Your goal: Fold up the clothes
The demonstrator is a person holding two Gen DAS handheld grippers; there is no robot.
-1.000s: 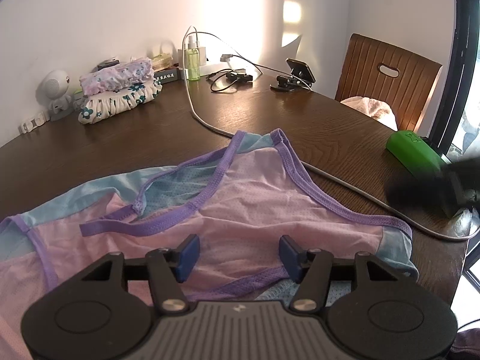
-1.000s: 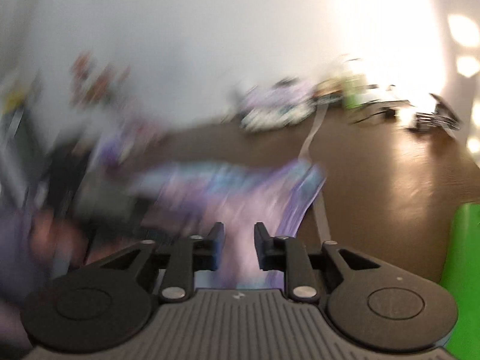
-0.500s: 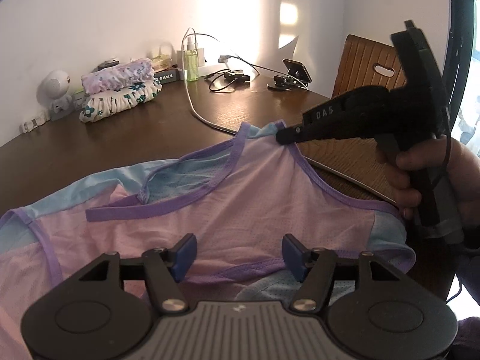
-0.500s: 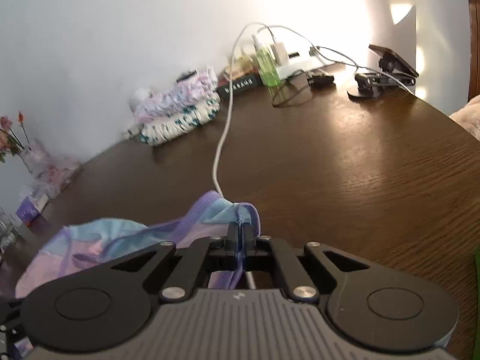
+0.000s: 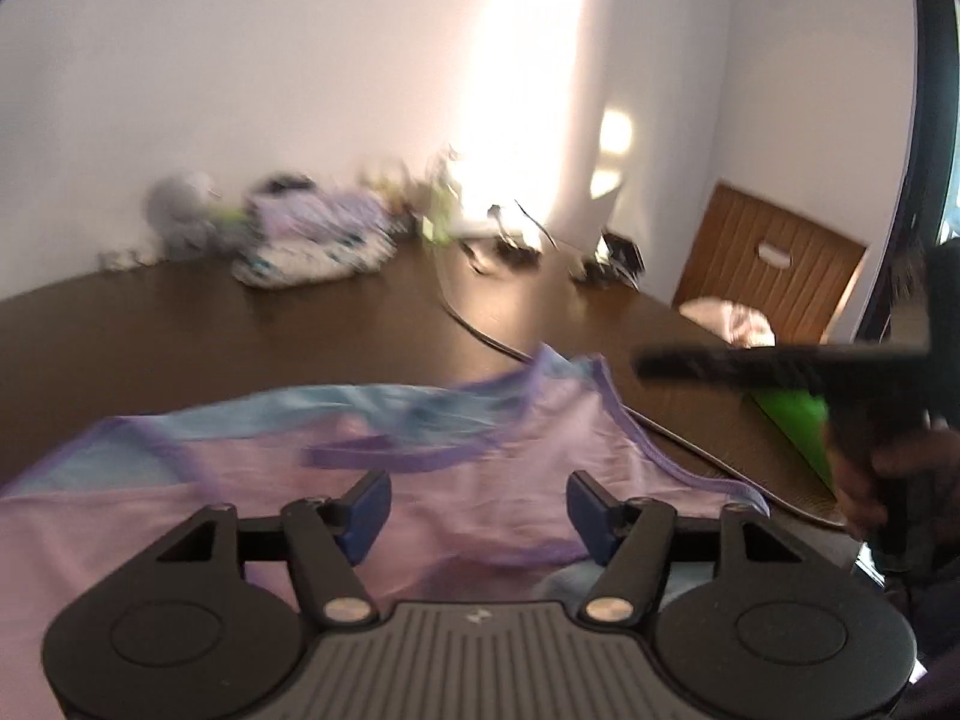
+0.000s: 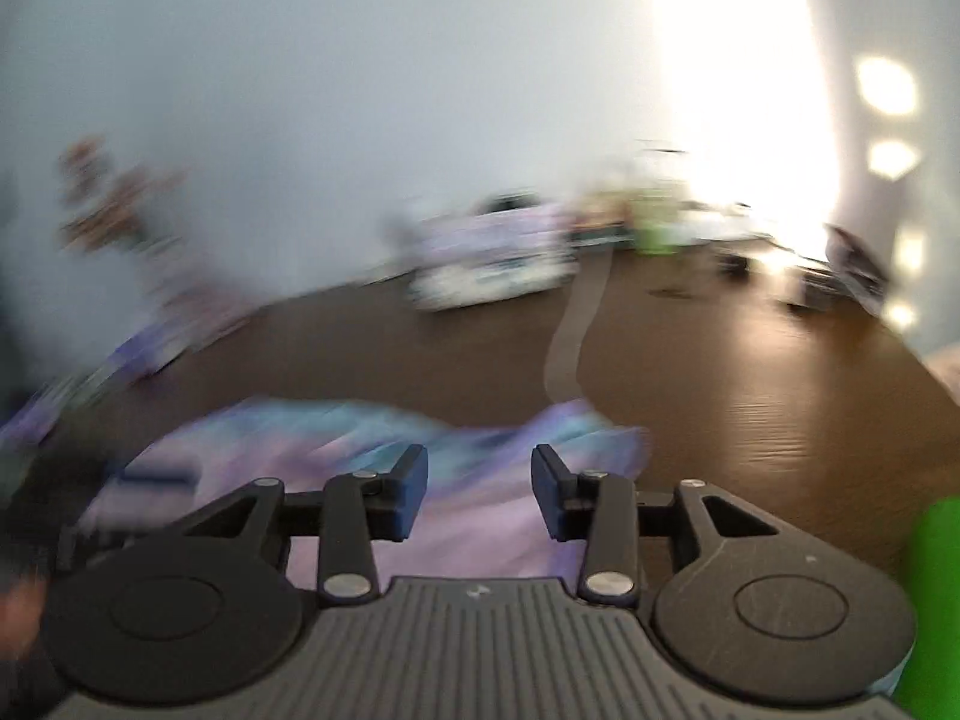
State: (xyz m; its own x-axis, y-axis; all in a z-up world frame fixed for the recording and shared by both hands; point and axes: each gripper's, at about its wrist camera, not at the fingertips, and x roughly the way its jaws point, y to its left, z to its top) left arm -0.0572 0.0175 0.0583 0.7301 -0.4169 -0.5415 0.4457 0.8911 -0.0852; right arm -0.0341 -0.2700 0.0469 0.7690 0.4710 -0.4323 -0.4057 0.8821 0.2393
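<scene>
Pink mesh garment [image 5: 492, 468] with purple trim and pale blue panels lies spread on the dark wooden bench [image 5: 180, 336], near edge, one pointed corner reaching toward the grey cable [image 5: 480, 333]. Same garment in the right wrist view [image 6: 480, 498], smeared by motion blur, trim not readable there.

Left tongs [image 5: 477, 507]: jaws wide and just been opening further; blue pads above the cloth, nothing pinched between them.

Right tongs [image 6: 480, 483]: jaws part-way apart, just been opening; garment lies beyond and under the gap, pads not pressing on it. From the left wrist view the right tongs [image 5: 645, 367] show side-on as a dark blurred bar beside the garment's pointed corner, a hand [image 5: 888, 474] gripping the handle; the gap between its fingers cannot be read from that side.

Left view only: brown slatted chair [image 5: 774, 282] at the bench's far right, pale cloth [image 5: 732, 324] on its seat; green object [image 5: 798, 426] behind the right tool.

Right view only: blurred flowers [image 6: 114, 204] at far left; green object as a bright edge [image 6: 936, 600] at lower right.

Both views: stack of folded patterned clothes [image 5: 312, 246] [image 6: 492, 264] at the bench's back by the wall, clutter of wires beside it, strong sun patch on the wall.
</scene>
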